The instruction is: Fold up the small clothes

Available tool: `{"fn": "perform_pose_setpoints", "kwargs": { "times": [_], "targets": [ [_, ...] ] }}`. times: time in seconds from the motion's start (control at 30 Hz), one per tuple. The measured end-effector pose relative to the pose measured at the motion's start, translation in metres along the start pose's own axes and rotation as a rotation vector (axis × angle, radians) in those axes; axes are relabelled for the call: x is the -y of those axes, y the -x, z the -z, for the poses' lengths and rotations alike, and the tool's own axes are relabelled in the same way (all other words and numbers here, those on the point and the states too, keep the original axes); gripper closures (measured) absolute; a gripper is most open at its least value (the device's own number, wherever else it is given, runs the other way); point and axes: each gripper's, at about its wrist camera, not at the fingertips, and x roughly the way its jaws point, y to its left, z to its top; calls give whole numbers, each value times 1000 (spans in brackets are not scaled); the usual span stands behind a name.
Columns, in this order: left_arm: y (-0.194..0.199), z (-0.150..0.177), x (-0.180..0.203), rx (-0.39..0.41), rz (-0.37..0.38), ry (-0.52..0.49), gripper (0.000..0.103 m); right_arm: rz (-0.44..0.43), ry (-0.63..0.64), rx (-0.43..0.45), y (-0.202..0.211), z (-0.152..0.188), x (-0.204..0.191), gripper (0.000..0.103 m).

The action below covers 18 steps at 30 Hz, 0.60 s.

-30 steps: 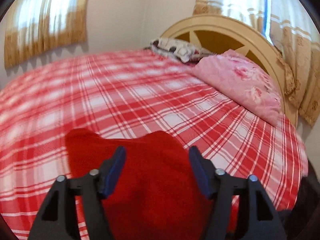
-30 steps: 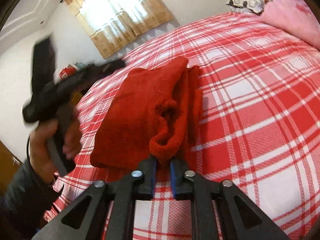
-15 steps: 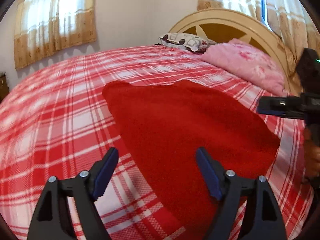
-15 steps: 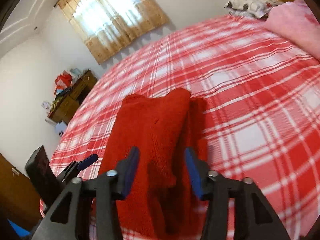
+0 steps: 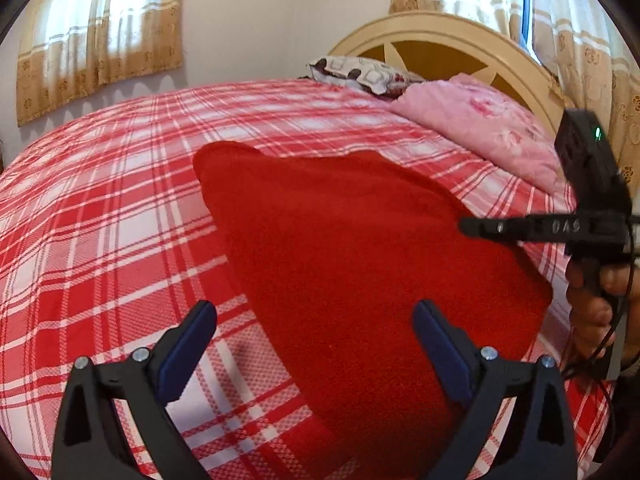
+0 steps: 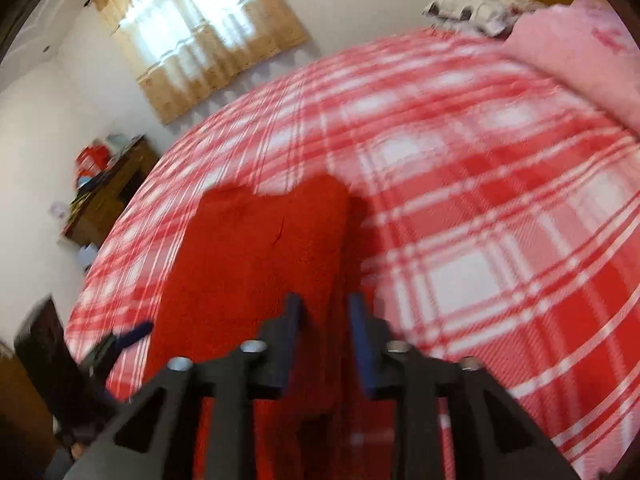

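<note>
A red knitted garment [image 5: 360, 240] lies folded flat on the red and white plaid bedsheet [image 5: 100, 220]. My left gripper [image 5: 315, 308] hovers over its near edge, jaws opening wide, with nothing pinched; the cloth lies below them. In the right wrist view the same garment [image 6: 260, 248] runs away from my right gripper [image 6: 324, 300]. Its jaws are opening with a narrow gap above the garment's right edge, and the pads do not press on the cloth. The right gripper [image 5: 520, 228] also shows side-on at the garment's right edge, held by a hand [image 5: 596, 308].
A pink floral pillow [image 5: 480, 128] and a patterned pillow [image 5: 360, 74] lie by the wooden headboard [image 5: 440, 36]. A cluttered wooden cabinet [image 6: 108, 192] stands left of the bed. Plaid sheet [image 6: 480, 200] stretches to the right of the garment.
The right gripper let go of the garment's bunched fold and drew back. The left gripper opened wider and dropped toward the garment, which now lies flat.
</note>
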Motion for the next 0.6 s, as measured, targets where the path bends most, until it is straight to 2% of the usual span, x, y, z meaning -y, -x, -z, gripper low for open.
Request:
{"fn": "perform_pose_setpoints", "kwargs": {
  "times": [0.07, 0.13, 0.17, 0.23, 0.27, 0.4, 0.47, 0.6],
  "targets": [
    [-1, 0, -2, -6, 6, 18, 0, -27, 34, 45, 6, -13, -11, 73],
    [-1, 2, -5, -6, 8, 27, 0, -110, 78, 52, 6, -25, -27, 72],
    [-1, 2, -4, -5, 5, 27, 0, -150, 105, 29, 1, -30, -37, 71],
    [1, 3, -3, -2, 2, 23, 0, -170, 131, -47, -17, -34, -47, 71],
    [2, 3, -3, 4, 3, 23, 0, -156, 142, -103, -32, -35, -47, 71],
    [12, 5, -9, 50, 40, 61, 0, -1, 122, -168, -61, -27, -18, 73],
    [12, 5, -12, 44, 45, 89, 0, -64, 70, -155, -62, -25, -1, 73],
    [-4, 4, -8, -32, 46, 89, 0, -57, 132, -145, -60, -23, -6, 71]
  ]
}}
